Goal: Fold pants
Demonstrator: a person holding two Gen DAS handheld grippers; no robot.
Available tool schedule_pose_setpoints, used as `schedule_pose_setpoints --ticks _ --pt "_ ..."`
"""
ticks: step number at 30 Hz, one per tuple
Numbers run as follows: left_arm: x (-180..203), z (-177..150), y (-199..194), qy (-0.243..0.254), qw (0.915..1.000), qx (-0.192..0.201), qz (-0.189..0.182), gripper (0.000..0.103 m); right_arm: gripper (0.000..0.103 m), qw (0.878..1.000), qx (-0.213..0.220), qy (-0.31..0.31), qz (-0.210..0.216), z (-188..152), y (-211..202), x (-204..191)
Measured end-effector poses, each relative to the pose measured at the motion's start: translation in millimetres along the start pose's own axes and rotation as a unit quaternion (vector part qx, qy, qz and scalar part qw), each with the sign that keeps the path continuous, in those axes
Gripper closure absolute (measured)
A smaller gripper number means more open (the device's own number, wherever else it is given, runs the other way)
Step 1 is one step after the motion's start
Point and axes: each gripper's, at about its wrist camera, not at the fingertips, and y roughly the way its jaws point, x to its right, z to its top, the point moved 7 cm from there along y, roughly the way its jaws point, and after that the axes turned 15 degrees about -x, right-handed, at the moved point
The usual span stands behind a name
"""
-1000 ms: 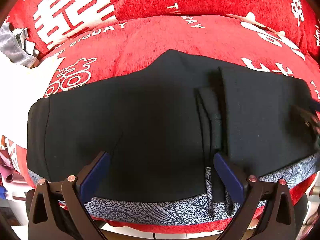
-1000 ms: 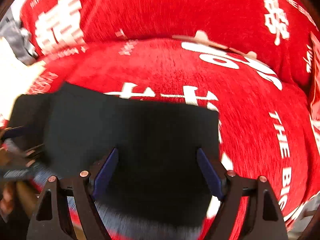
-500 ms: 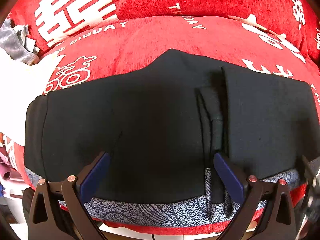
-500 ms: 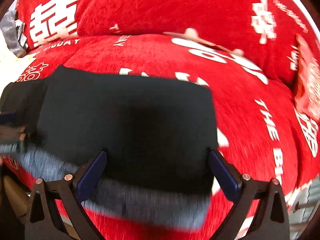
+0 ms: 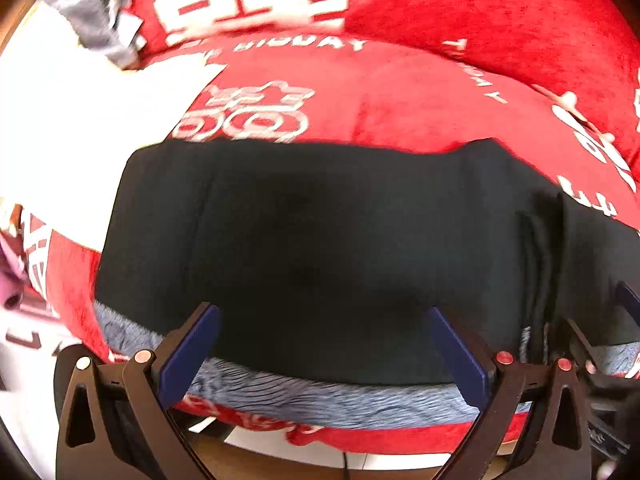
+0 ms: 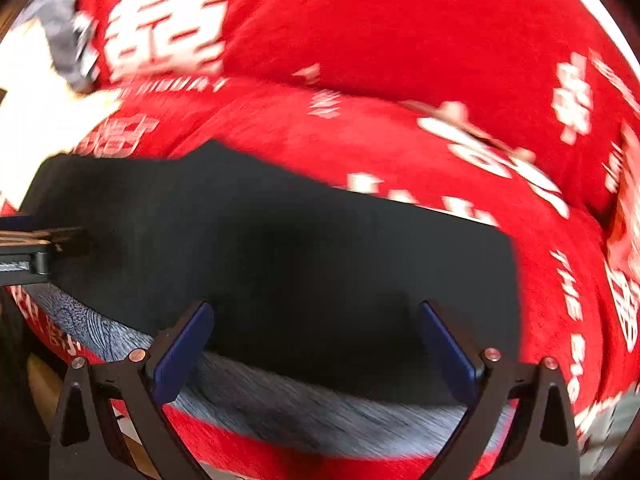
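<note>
The black pants (image 5: pixel 320 248) lie flat across a red cushion, with a grey patterned layer (image 5: pixel 320 396) showing along their near edge. A folded ridge (image 5: pixel 540 264) runs down their right part. My left gripper (image 5: pixel 320 344) is open and empty, just above the near edge. In the right wrist view the pants (image 6: pixel 300 264) fill the middle and end in a straight right edge (image 6: pixel 514 300). My right gripper (image 6: pixel 316 340) is open and empty over the near edge. The left gripper (image 6: pixel 28 256) shows at the far left of that view.
The red cushion (image 5: pixel 400 100) with white lettering rises behind the pants, and a red back cushion (image 6: pixel 400 20) stands behind it. A white and grey cloth (image 5: pixel 80 60) lies at the far left. The seat's front edge and floor (image 5: pixel 340 460) are just below the grippers.
My left gripper has shifted left, so the folded ridge now sits at the right of its view. My right gripper has swung left and back, showing more of the pants.
</note>
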Motion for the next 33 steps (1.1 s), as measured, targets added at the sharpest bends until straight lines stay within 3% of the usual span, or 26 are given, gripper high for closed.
schedule_pose_setpoints --ticks 2,3,5,7,10,13,17,22,26,28,31,33 --pt "-10 -4 4 -0.008 0.9999 -0.005 0.009 0.0 0.0 1.0 0.014 0.005 0.022 11 2 -9" --pt "-15 -7 6 -0.011 0.9998 -0.01 0.011 0.0 0.0 1.0 -0.007 0.006 0.028 15 10 -14" --pt "-22 -12 7 -0.017 0.9996 -0.021 0.001 0.0 0.0 1.0 -0.003 0.01 0.001 21 13 -20" --pt "-27 -20 10 -0.02 0.9991 -0.031 -0.021 0.0 0.0 1.0 -0.002 0.003 0.005 20 15 -30" --pt "-34 -23 31 -0.012 0.9987 -0.049 -0.003 0.0 0.0 0.999 -0.007 -0.04 -0.027 18 18 -47" --pt "-42 -25 41 -0.023 0.9973 -0.06 -0.035 0.0 0.0 0.999 -0.021 -0.049 0.01 23 11 -54" --pt "-58 -24 36 -0.017 0.9975 -0.05 -0.046 0.0 0.0 0.994 0.004 -0.105 0.015 35 -3 -68" --pt "-72 -28 36 -0.001 0.9972 -0.048 -0.057 0.0 0.0 0.975 -0.012 -0.213 0.067 67 4 -110" --pt "-75 -33 32 0.024 0.9967 -0.037 -0.068 0.0 0.0 0.966 -0.066 -0.234 0.089 103 40 -142" --pt "-84 -33 25 0.021 0.9974 -0.025 -0.064 0.0 0.0 0.96 -0.057 -0.258 0.096 116 45 -159" --pt "-103 -38 12 0.011 0.9978 -0.009 -0.066 0.0 0.0 0.933 -0.066 -0.32 0.151 123 46 -198" --pt "-117 -36 11 0.001 0.9974 -0.009 -0.071 0.0 0.0 0.911 -0.071 -0.371 0.165 123 50 -226"
